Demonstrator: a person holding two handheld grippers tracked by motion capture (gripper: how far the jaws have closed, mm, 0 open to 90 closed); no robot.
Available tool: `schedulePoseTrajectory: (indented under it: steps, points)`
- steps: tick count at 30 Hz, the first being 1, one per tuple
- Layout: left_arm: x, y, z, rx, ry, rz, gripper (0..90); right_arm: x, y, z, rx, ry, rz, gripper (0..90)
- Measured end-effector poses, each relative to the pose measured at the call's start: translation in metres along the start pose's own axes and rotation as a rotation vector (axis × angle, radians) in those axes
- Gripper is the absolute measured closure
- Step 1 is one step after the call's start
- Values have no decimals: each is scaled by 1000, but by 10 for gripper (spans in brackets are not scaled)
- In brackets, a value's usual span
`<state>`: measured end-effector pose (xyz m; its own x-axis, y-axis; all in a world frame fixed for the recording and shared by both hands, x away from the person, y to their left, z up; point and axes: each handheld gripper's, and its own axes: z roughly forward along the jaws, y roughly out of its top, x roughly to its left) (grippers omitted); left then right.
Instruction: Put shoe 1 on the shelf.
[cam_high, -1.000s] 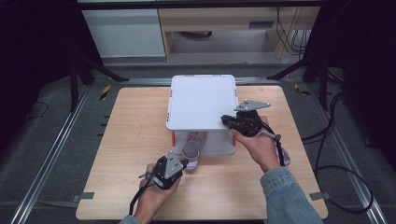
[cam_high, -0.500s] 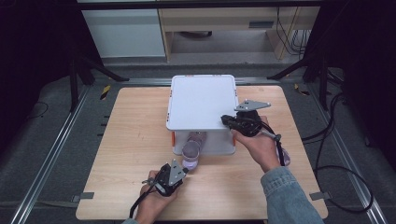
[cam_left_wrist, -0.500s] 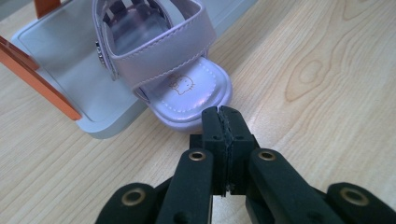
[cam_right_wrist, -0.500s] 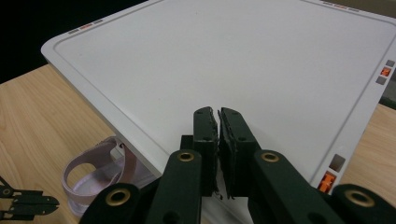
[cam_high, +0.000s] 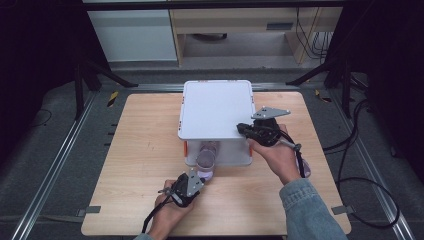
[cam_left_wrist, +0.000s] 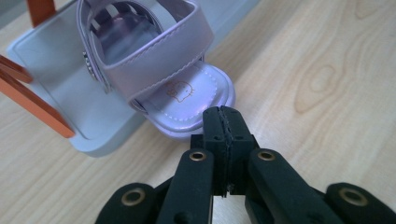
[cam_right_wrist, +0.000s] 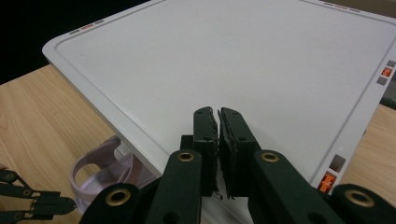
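Note:
A white box (cam_high: 216, 110) with a flat lid stands mid-table. A lilac sandal (cam_high: 205, 161) pokes toe-first out of the box's open front, over a grey front flap (cam_left_wrist: 56, 70) that lies flat. My left gripper (cam_high: 199, 176) is shut with nothing between the jaws, its tips at the sandal's (cam_left_wrist: 154, 60) toe edge. The left gripper view shows these tips (cam_left_wrist: 223, 112) over the front of the insole. My right gripper (cam_high: 244, 129) is shut and empty over the lid's front right corner. The same gripper (cam_right_wrist: 218, 112) lies low over the white lid (cam_right_wrist: 243, 51).
The wooden table (cam_high: 140, 150) has bare room left and right of the box. A lilac item (cam_high: 305, 167) lies by the right wrist, partly hidden. Orange hinge clips (cam_left_wrist: 28, 93) flank the flap. Cables trail off the table's right side (cam_high: 360, 150).
The left gripper has shifted slightly to the right near the sandal's toe. The right gripper, box and sandal have stayed put.

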<state>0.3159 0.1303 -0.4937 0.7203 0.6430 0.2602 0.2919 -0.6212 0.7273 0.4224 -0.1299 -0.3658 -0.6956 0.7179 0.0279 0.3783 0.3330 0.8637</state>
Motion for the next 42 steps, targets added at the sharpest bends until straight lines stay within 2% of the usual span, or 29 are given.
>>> schedulePoseTrajectory:
  steps: [4,10,15,24,35,42]
  points:
    - [6,1,6,0,10,-16,893,-1,0,0,1,4,4,854]
    - [15,8,20,-4,41,-16,894,-1,0,1,2,3,6,856]
    - [19,11,30,-5,41,-46,894,-2,0,1,2,5,7,857]
    - [26,21,44,10,45,-60,894,-2,1,1,2,3,2,858]
    - [31,28,52,31,50,-61,894,-2,1,1,3,5,3,859]
    - [33,27,55,28,47,-81,893,-2,1,1,4,5,3,858]
